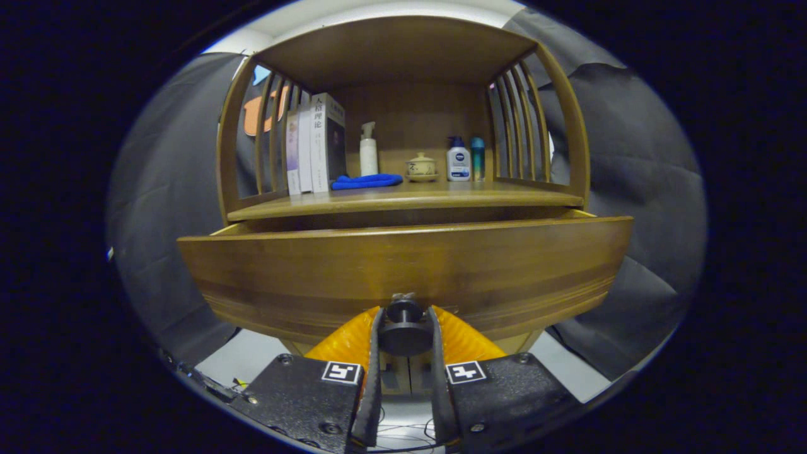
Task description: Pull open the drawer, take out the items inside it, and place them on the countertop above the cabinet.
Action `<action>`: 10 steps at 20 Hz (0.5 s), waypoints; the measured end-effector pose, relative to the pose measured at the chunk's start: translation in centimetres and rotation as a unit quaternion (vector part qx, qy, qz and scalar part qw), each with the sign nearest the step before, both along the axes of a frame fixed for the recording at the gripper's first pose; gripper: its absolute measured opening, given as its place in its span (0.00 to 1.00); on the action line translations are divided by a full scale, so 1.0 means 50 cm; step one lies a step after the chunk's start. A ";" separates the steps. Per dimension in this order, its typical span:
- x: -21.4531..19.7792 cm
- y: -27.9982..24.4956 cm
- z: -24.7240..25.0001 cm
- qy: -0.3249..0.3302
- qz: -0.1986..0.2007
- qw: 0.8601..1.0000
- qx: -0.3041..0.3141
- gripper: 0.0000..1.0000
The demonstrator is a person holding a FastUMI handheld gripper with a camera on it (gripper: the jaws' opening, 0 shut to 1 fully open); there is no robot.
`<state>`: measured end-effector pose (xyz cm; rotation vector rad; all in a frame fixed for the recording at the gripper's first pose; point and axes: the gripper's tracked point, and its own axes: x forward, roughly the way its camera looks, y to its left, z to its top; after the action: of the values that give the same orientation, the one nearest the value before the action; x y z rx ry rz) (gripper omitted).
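Observation:
A wooden cabinet fills the view, and its drawer (403, 271) stands pulled out toward me, the front panel well forward of the countertop edge. A dark round knob (404, 325) sits at the bottom middle of the drawer front. My gripper (404, 328) is shut on this knob, one finger pressed on each side. The drawer's inside is hidden behind its front panel. The countertop (403, 200) lies just above the drawer, under an arched wooden shelf.
On the countertop stand books (313, 144), a white spray bottle (368, 150), a folded blue cloth (367, 181), a small lidded ceramic jar (421, 167), a lotion bottle (458, 159) and a teal bottle (478, 159). Slatted sides flank the shelf. Black cloth hangs all round.

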<state>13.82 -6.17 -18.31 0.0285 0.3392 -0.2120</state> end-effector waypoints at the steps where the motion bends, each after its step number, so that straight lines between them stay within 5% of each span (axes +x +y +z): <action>1: -0.020 0.003 -0.002 0.002 0.002 1.000 0.000 0.36; 10: -0.157 0.038 -0.023 0.012 0.026 1.000 0.001 0.36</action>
<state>5.96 -4.29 -19.48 0.0182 0.3637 -0.1609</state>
